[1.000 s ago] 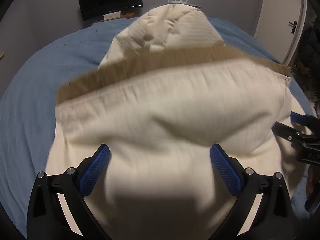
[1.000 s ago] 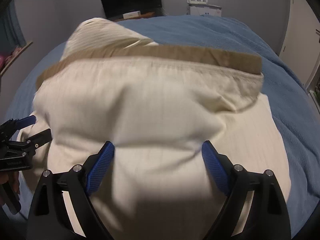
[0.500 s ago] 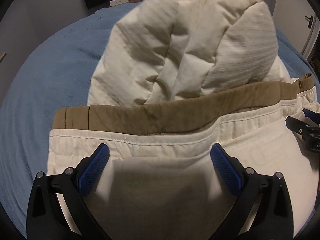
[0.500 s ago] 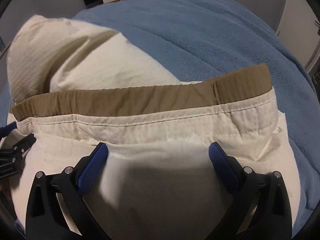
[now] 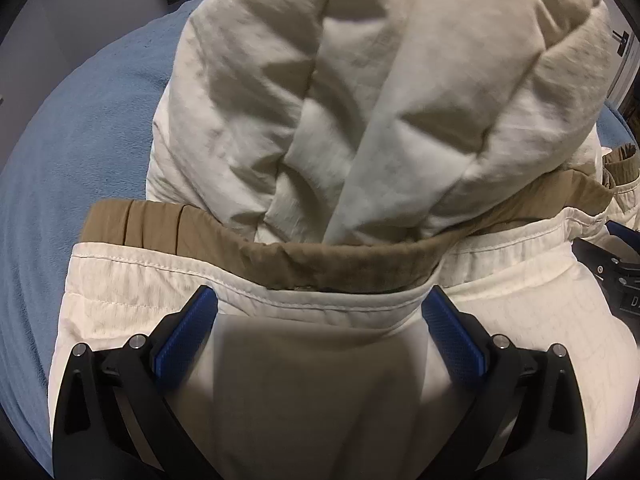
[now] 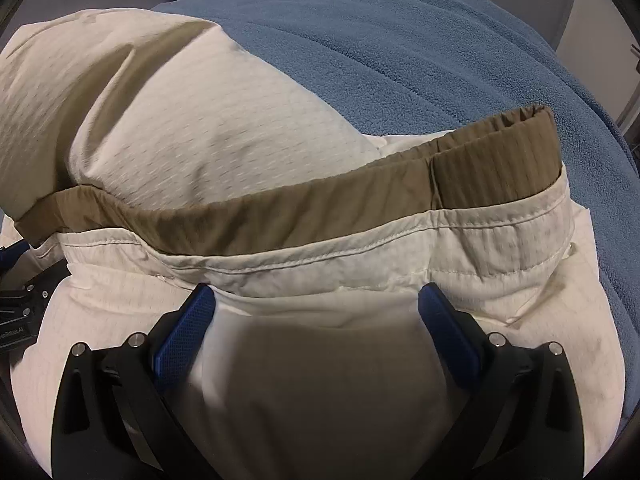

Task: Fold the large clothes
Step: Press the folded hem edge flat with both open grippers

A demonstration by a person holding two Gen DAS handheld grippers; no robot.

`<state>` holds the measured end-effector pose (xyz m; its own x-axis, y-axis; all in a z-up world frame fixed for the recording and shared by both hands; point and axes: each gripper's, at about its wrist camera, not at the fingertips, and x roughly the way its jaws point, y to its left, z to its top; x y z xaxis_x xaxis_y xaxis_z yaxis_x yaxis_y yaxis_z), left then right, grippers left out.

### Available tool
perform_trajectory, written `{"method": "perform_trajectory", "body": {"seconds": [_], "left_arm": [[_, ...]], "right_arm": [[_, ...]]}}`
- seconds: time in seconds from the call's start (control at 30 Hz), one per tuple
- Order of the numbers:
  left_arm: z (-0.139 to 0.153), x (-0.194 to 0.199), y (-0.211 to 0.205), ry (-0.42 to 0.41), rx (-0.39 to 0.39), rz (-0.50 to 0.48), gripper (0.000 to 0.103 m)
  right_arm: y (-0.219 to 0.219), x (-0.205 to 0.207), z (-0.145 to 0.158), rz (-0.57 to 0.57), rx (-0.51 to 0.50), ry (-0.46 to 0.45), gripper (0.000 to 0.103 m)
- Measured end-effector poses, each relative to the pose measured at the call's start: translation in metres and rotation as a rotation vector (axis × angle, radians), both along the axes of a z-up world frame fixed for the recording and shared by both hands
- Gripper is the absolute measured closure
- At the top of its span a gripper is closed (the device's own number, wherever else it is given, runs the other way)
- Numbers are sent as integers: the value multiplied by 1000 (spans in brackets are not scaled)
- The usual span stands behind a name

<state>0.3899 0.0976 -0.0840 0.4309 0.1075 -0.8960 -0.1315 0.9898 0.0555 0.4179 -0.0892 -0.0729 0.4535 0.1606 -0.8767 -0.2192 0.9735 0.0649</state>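
The cream trousers (image 6: 248, 128) were judged only partly folded on the bed (image 6: 420, 40), the waistband (image 6: 320, 208) edge lying between both wide-spread tongs, left (image 5: 319, 320) and right (image 6: 316, 312), with no firm grip visible.

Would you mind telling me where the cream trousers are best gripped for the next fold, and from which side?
Grip the cream trousers at the tan waistband, I would judge, one hand-held gripper near each end, coming from the near side. It is a thick, stitched edge standing slightly proud across both views, so the fingers can pinch it cleanly; the bunched legs beyond offer no firm edge.
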Motion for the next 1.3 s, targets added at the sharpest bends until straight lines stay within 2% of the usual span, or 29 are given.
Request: {"method": "perform_trajectory", "body": {"seconds": [0.1, 0.17, 0.4, 0.93, 1.13, 1.3], "left_arm": [[2, -9, 9, -5, 1, -3, 5], [13, -9, 2, -5, 5, -2, 5], [13, -9, -4, -6, 7, -1, 5], [11, -6, -4, -17, 8, 1, 5], [7, -22, -3, -64, 6, 6, 5], [15, -37, -7, -140, 27, 6, 5]], "right_arm": [[4, -4, 0, -3, 4, -6, 6], [5, -6, -1, -4, 4, -9, 6], [2, -20, -1, -4, 6, -17, 6], [-4, -18, -5, -3, 10, -28, 6], [-9, -24, -5, -4, 38, -71, 6], [-22, -38, 4, 10, 125, -138, 6]]}}
